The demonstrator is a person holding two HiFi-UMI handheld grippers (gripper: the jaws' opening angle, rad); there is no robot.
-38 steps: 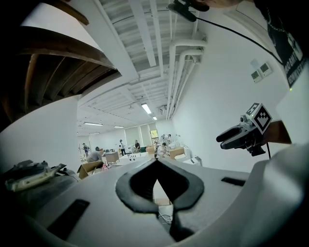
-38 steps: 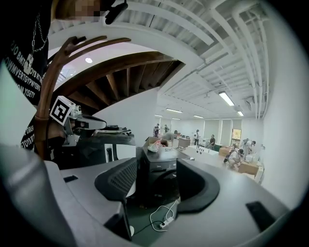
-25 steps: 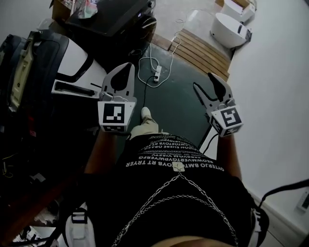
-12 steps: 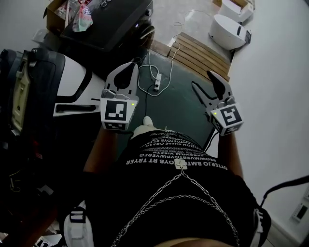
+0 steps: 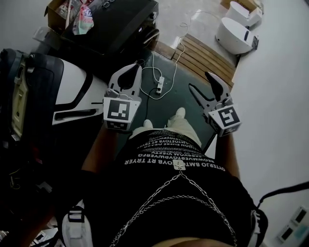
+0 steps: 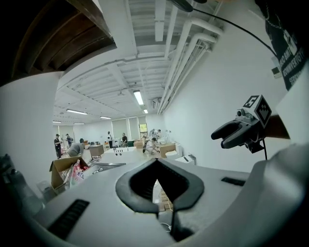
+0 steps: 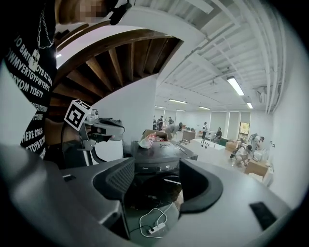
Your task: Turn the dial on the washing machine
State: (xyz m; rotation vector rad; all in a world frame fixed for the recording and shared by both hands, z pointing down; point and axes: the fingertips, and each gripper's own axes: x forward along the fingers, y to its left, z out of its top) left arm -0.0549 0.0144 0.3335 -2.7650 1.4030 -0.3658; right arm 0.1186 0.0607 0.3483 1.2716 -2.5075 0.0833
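The dark washing machine (image 5: 113, 24) stands ahead at the top left of the head view. In the right gripper view the washing machine (image 7: 159, 157) faces me from a few steps away; I cannot make out its dial. Both grippers hang in the air over the green floor, well short of it. My left gripper (image 5: 134, 68) is shut, its tips meeting with nothing between them (image 6: 155, 164). My right gripper (image 5: 199, 81) is open and its jaws are opening further, empty (image 7: 157, 181).
A white power strip (image 5: 159, 86) with a looping cable lies on the green floor ahead. Wooden slats (image 5: 203, 53) and a white round appliance (image 5: 236, 34) lie beyond. A cardboard box (image 5: 72, 12) sits beside the machine. Dark equipment (image 5: 29, 91) crowds the left; a white wall runs on the right.
The person has stepped forward: the washing machine and the floor items have slid nearer, and a foot now shows ahead. The right jaws stand slightly wider.
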